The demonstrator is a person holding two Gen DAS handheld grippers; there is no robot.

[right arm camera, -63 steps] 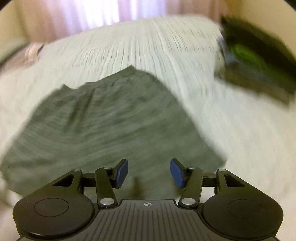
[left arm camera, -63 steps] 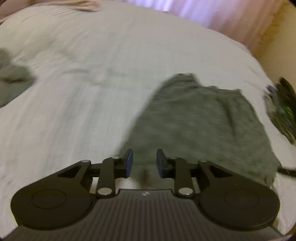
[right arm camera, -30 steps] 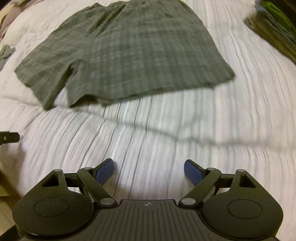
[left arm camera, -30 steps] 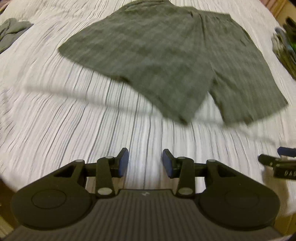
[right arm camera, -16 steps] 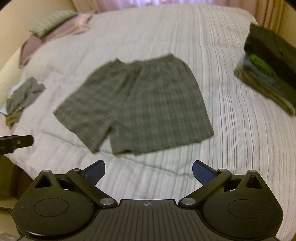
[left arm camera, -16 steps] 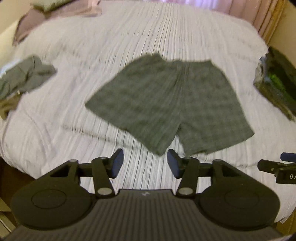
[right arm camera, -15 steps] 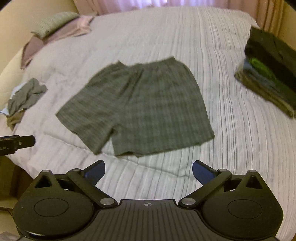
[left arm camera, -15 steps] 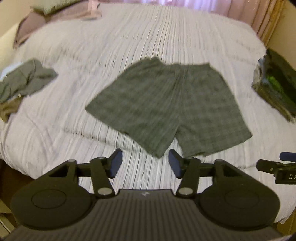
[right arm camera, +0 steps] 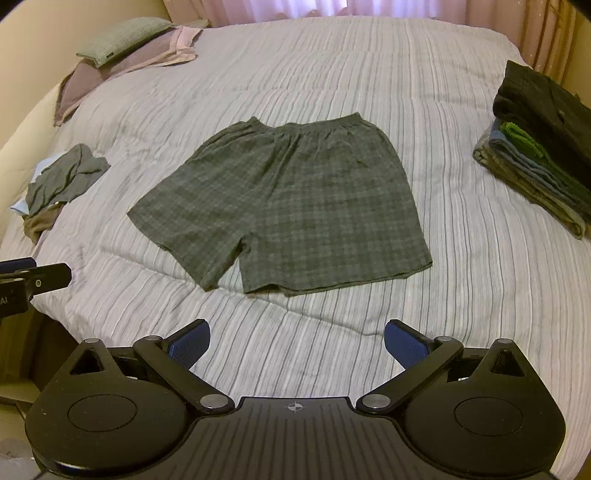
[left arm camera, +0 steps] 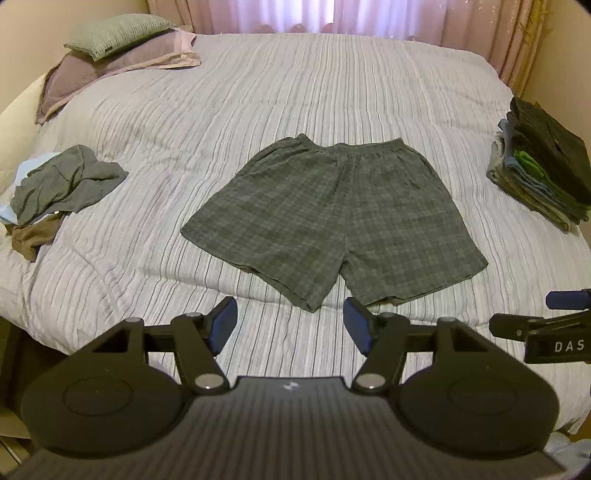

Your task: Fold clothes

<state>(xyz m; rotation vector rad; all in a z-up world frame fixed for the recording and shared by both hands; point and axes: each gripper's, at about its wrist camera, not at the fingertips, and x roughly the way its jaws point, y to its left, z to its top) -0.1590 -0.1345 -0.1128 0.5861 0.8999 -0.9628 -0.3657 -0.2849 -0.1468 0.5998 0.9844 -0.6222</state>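
ITEM: plaid shorts flat at bed centre | HANDLING: light, limp; grasp waistband corners at far edge | left gripper jaws opening, empty | right gripper wide, empty

Right hand-held gripper cut off by the right edge of the left wrist view: only one blue-tipped finger and a label reading "DAS" show, rest of the lettering lost. Left hand-held gripper likewise clipped at the left edge of the right wrist view, its opening not readable there. Folded stack cut at the right edge; item count unclear. Crumpled pile hides a light blue piece and a brown piece underneath; garment types untellable. Bed near edge is hidden behind the gripper bodies. Curtains cropped at top.
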